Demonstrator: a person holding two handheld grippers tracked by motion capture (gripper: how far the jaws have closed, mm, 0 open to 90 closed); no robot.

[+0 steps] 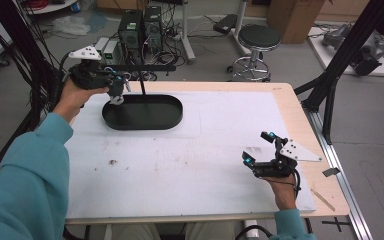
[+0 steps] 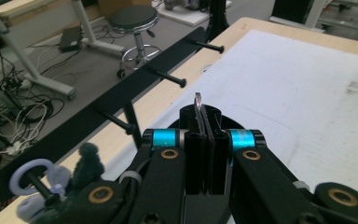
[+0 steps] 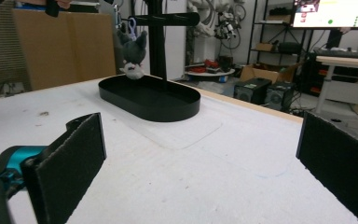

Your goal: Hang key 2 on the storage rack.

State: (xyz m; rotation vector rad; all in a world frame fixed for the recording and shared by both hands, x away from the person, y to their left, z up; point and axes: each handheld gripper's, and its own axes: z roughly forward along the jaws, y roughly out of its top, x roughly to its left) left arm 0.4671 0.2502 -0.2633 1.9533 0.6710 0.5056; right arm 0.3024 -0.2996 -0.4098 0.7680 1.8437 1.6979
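Two grippers: left gripper (image 2: 204,140) jaws clenched on keyring (image 2: 197,99), right gripper (image 3: 200,163) jaws released

Plush keychain (image 3: 133,55): small dark grey soft toy with a pale face, hanging head down from a pale lilac ring (image 2: 31,172) on a peg of the black rack.
Key ring (image 2: 197,99): thin metal loop, upright, edge-on, pinched between the closed jaws of the left gripper (image 2: 205,140).
Rack (image 3: 157,42): black post with a pegged crossbar, standing in an oval black tray (image 1: 145,120) near the worktop's far left corner.
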